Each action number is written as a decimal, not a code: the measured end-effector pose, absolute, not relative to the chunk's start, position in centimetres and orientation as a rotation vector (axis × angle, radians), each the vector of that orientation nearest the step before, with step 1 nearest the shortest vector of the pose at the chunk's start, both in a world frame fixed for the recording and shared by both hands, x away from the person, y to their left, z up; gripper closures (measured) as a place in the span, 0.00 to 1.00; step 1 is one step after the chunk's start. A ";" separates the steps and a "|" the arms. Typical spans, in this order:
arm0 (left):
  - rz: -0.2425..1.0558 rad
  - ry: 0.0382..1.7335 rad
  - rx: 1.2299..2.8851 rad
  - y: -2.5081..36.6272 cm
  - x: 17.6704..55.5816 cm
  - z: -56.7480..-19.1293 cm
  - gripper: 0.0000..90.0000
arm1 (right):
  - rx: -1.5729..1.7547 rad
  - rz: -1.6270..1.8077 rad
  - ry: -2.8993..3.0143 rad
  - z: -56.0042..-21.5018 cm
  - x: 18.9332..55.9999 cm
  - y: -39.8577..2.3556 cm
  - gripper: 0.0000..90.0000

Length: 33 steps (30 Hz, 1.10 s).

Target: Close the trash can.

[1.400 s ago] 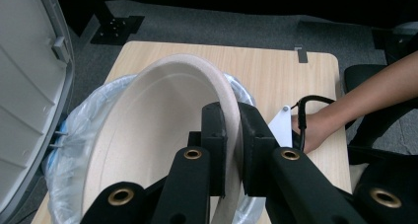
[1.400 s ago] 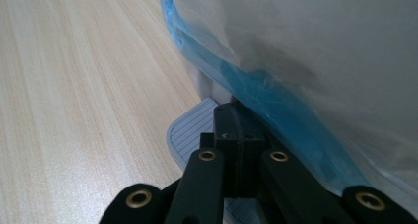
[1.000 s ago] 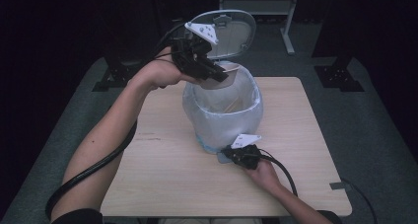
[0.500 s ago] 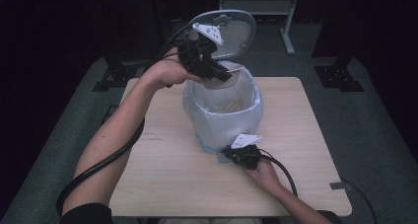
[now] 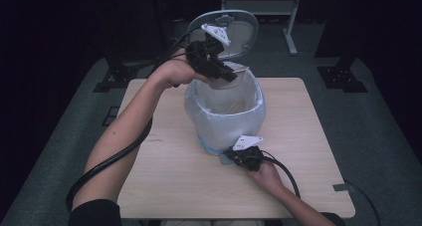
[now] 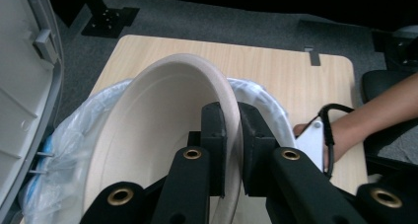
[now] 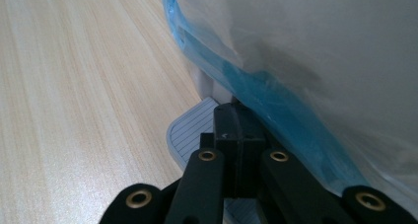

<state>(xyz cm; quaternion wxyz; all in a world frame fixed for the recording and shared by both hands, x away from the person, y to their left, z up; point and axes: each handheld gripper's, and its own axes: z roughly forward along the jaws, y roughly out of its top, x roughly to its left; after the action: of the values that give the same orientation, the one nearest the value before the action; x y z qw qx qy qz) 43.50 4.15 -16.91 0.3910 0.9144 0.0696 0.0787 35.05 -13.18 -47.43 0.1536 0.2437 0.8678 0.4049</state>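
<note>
The left gripper (image 5: 221,71) hung over the far rim of a pedal bin (image 5: 226,111) that stood near the middle of the light wooden counter (image 5: 308,151). Its fingers (image 6: 213,135) were clamped on the edge of a beige paper plate (image 6: 162,130), one pad on the inner face and one on the outer. The plate stood tilted on edge, its lower part inside the mouth of the bin and its upper rim near the raised lid (image 5: 234,29). In the left gripper view the plate leaned against the clear bin liner (image 6: 74,135), whose top was folded out over the rim, and the grey inside of the lid (image 6: 27,86) rose at the left edge.

The right gripper (image 5: 239,154) lay low on the counter at the near foot of the bin, held by the person's right hand (image 5: 268,175). Its fingers (image 7: 236,135) were pressed together with nothing between them, and their tips rested on the grey ribbed pedal (image 7: 192,125) that stuck out from the base. Just beside them the liner (image 7: 305,61) hung down the bin's side, with a blue layer (image 7: 276,105) showing through the plastic.

The lid stood upright behind the bin. The person's left forearm (image 5: 124,131) reached in over the counter's left side, a black cable (image 5: 99,171) trailing under it.
</note>
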 end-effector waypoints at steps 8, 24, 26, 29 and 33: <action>0.158 0.179 2.301 4.2 43.4 -17.2 0.82 | 0.706 1.162 2.487 -47.4 35.0 -13.2 1.00; 0.145 0.192 2.252 6.5 42.5 -17.0 0.72 | 0.711 1.160 2.488 -47.4 35.0 -13.1 1.00; 0.148 0.200 2.246 6.7 42.5 -17.1 0.71 | 0.710 1.159 2.488 -47.4 35.0 -13.1 1.00; 0.145 0.208 2.239 6.9 42.5 -17.3 0.69 | 0.705 1.158 2.487 -47.4 35.0 -13.1 1.00; 0.142 0.209 2.231 7.2 42.3 -17.4 0.67 | 0.704 1.147 2.483 -47.4 34.9 -13.1 1.00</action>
<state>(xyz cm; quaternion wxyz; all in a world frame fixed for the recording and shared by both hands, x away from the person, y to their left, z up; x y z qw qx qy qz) 42.31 7.18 -17.42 0.4334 0.8955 0.0837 0.0571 34.89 -13.09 -47.40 0.1580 0.2460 0.8681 0.4011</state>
